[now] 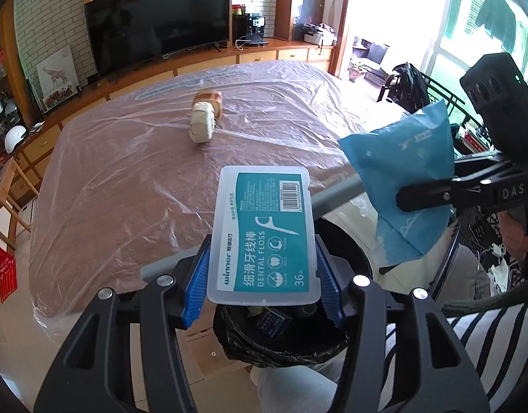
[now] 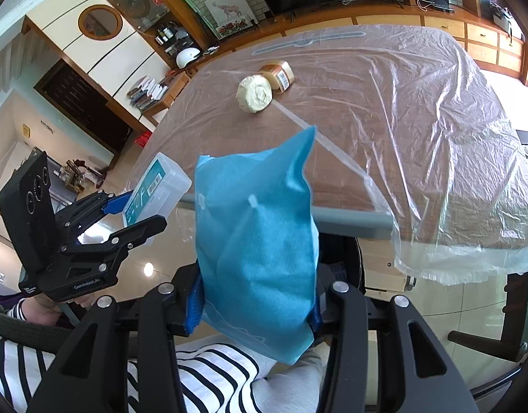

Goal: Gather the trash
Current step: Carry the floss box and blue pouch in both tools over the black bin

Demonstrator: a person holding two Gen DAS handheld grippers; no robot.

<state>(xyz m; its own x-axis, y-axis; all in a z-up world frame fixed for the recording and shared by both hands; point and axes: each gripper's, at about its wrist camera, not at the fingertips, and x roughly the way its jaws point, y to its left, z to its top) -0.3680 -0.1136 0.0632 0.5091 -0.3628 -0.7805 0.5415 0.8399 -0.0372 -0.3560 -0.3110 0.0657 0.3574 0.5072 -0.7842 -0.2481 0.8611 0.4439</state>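
Observation:
A clear dental floss box (image 1: 264, 230) with a teal label sits clamped between the blue pads of my left gripper (image 1: 264, 275). It hangs over a bin lined with a black bag (image 1: 250, 347), which holds a few small boxes. My right gripper (image 2: 255, 309) is shut on a crumpled blue plastic packet (image 2: 260, 258), held up at the table's near edge. In the left wrist view that packet (image 1: 401, 179) and the right gripper (image 1: 422, 196) are to the right of the bin. The right wrist view shows the left gripper (image 2: 140, 206) with the floss box (image 2: 157, 189) at the left.
The brown table (image 2: 401, 137) is covered with clear plastic sheeting. On its far part lie a cream roll (image 2: 255, 93) and a brown round container (image 2: 277, 74). A grey bar (image 2: 353, 222) runs along the near edge. A person's striped top (image 2: 208, 378) fills the foreground.

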